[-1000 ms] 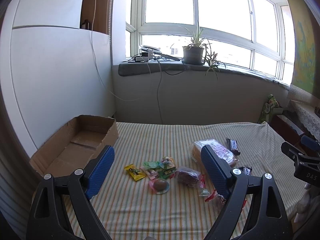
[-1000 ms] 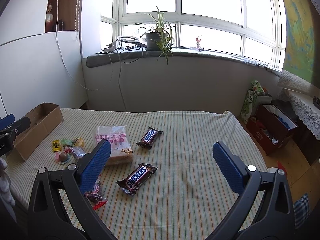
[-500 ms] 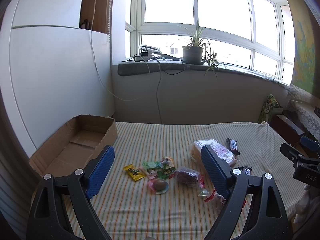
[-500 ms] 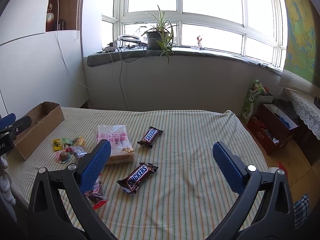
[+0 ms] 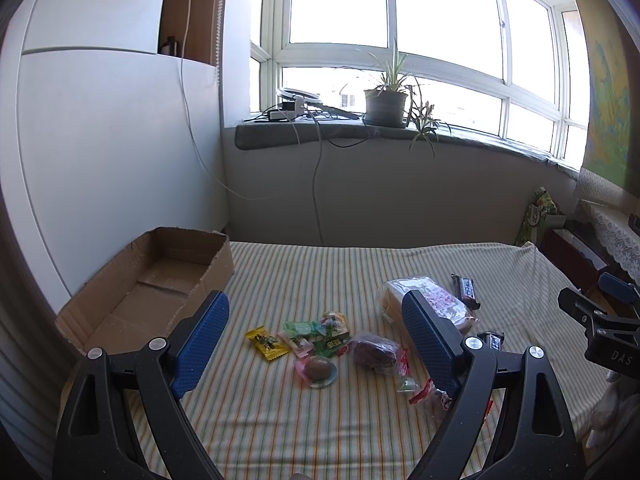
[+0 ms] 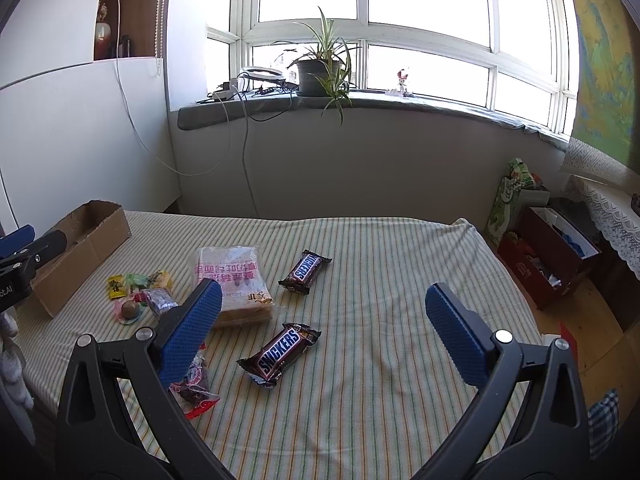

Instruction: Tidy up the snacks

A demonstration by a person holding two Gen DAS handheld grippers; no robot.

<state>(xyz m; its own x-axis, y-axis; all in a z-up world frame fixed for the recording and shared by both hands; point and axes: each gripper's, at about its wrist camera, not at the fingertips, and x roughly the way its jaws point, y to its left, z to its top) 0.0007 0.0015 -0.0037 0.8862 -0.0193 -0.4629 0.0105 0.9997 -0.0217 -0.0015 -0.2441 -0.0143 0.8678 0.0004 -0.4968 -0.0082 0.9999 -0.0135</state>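
Nothing has shifted lately. Your left tongs (image 5: 314,338) and right tongs (image 6: 320,320) hover spread and empty. The box (image 5: 160,280) holds no snacks (image 5: 320,340) yet.

Striped cloth-covered surface (image 6: 380,280) bearing scattered snacks.
At its left edge lies an open cardboard box (image 5: 160,292); beside it a cluster of small candy packets (image 5: 308,336), then a bagged loaf of sliced bread (image 6: 232,280), two Snickers bars (image 6: 306,272) (image 6: 280,354), and a red-wrapped sweet (image 6: 194,388) near the front.
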